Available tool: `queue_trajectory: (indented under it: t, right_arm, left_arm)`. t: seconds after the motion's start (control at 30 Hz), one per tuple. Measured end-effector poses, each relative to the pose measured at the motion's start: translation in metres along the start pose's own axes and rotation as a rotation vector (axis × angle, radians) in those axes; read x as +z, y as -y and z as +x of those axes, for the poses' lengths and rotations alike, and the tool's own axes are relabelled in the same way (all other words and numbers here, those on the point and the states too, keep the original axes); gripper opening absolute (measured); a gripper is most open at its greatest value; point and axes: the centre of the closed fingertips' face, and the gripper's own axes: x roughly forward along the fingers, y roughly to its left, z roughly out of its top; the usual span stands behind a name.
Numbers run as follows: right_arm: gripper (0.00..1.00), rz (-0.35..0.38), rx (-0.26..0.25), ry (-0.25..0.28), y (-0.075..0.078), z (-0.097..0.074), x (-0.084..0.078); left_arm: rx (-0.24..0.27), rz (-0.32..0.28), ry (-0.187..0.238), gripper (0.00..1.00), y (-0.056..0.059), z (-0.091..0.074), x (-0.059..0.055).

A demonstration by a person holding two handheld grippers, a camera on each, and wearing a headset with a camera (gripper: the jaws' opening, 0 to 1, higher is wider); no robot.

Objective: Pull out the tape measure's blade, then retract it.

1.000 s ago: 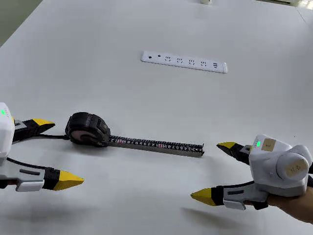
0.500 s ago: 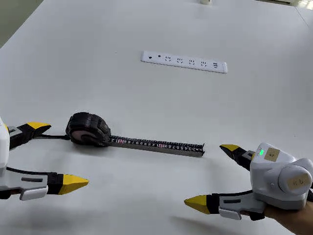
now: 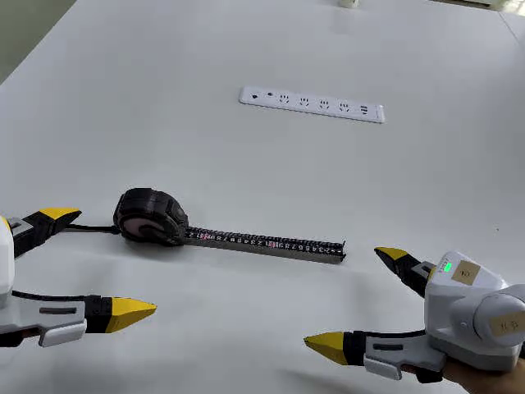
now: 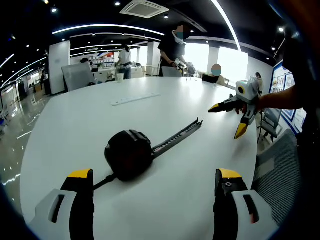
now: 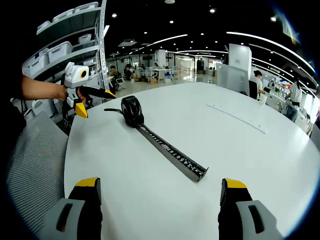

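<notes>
A black tape measure [image 3: 149, 217] lies on the white table [image 3: 246, 164], its dark blade [image 3: 267, 243] drawn out to the right and flat on the surface. My left gripper [image 3: 108, 261] stands open just left of the case, with nothing between its yellow-tipped fingers. My right gripper [image 3: 361, 300] is open too, a little to the right of and nearer than the blade's tip [image 3: 340, 249]. The left gripper view has the case [image 4: 128, 154] ahead between the jaws and the blade [image 4: 177, 136] running away towards the right gripper [image 4: 226, 119]. In the right gripper view the blade [image 5: 170, 151] leads to the case [image 5: 132, 110] and the left gripper [image 5: 95, 102].
A white power strip [image 3: 312, 104] lies farther back on the table. A thin black strap [image 3: 90, 228] trails left from the tape measure's case. People stand or sit beyond the table's far edge in the left gripper view, and shelves with bins [image 5: 65, 50] rise behind the left gripper.
Both grippers have drawn back towards me, away from the tape measure, the right one more so. The tape measure and its blade lie as before.
</notes>
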Motion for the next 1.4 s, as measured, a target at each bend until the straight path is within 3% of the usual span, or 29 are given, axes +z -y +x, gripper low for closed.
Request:
queue_trajectory:
  t: [0.13,0.33,0.77,1.07,1.4]
  right_arm:
    - [0.99,0.005,-0.009,0.027,-0.004,-0.001,0.003]
    - [0.99,0.023,-0.029,0.026,-0.007,-0.002,0.002]
    - [0.99,0.099,-0.121,0.050,-0.015,-0.001,0.010]
    - [0.99,0.168,-0.189,0.064,-0.020,-0.004,0.014]
    - [0.99,0.197,-0.204,0.065,-0.029,-0.004,0.020]
  left_arm:
    - [0.023,-0.015,0.017,0.99,0.003,-0.001,0.001]
    - [0.064,-0.034,0.034,0.99,0.005,-0.003,0.000]
    - [0.129,-0.054,0.025,0.99,0.014,-0.001,-0.005]
    - [0.171,-0.062,0.021,0.99,0.019,0.002,-0.003]
    - [0.192,-0.104,0.012,0.99,0.025,0.002,-0.004]
